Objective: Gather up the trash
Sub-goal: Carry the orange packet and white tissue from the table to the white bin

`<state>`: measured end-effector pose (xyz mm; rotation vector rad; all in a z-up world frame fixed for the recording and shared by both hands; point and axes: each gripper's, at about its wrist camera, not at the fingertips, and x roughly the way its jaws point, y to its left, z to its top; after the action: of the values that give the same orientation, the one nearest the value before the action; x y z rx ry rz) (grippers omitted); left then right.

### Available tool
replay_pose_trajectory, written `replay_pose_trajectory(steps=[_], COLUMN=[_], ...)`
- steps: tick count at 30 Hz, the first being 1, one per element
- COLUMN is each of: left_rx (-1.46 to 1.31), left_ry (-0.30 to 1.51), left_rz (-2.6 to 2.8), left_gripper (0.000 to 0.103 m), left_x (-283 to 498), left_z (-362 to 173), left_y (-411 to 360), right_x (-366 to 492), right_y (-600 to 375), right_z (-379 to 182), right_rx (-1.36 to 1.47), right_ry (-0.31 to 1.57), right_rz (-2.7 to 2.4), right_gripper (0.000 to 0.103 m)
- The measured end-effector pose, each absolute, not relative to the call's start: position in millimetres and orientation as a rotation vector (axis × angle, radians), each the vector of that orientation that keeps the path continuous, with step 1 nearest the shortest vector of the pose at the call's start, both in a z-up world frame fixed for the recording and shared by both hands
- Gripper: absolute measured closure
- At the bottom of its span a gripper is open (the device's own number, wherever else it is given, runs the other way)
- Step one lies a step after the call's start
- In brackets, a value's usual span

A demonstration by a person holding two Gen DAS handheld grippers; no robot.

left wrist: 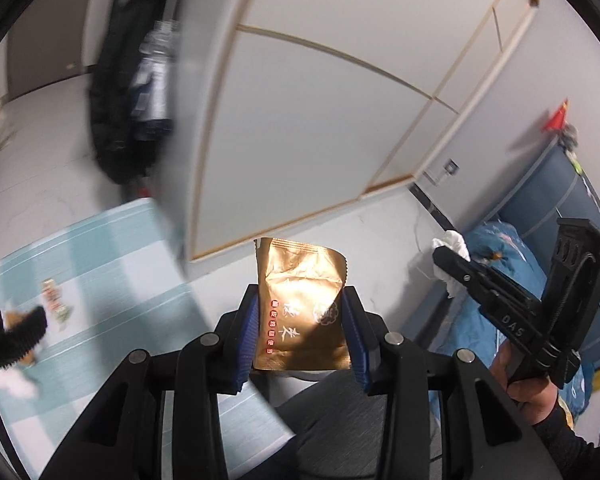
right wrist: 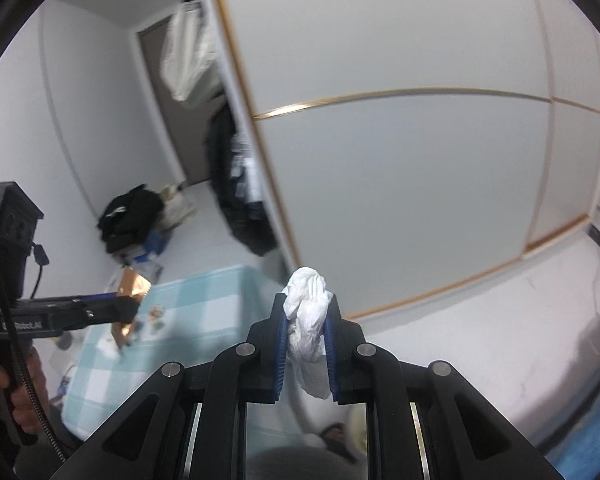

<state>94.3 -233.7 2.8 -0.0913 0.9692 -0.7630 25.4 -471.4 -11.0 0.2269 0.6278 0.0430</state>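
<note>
White wardrobe doors [left wrist: 300, 120] fill background behind both my grippers. Left gripper [left wrist: 302, 334] pinches gold snack wrapper [left wrist: 300, 312], long axis upright, torn edge up. Right gripper [right wrist: 307, 330] pressed tight on crumpled white tissue [right wrist: 308, 320], wad standing upright above fingertips. Blue-checked table [right wrist: 204, 300] with scattered litter lies below left. Both grippers angle downward, well apart.

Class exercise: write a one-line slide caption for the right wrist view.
Right tool clamps a crumpled white tissue before white wardrobe doors.
</note>
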Motion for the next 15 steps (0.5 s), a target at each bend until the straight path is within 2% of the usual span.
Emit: replay_pose_trajectory(steps=[9, 15], left_rx=[-0.085, -0.077], left_ry=[1.102, 1.207], left_rz=[-0.897, -0.952], left_gripper=[0.069, 0.069], left_x=[117.3, 130.8], left_z=[-37.0, -74.8], left_y=[-305.6, -344.9], right_x=[28.2, 41.2], right_y=[-543.3, -579.7], right_z=[-64.1, -125.6], right_rx=[0.341, 0.434], right_ry=[0.716, 0.835], right_rz=[-0.089, -0.154], right_gripper=[0.087, 0.087])
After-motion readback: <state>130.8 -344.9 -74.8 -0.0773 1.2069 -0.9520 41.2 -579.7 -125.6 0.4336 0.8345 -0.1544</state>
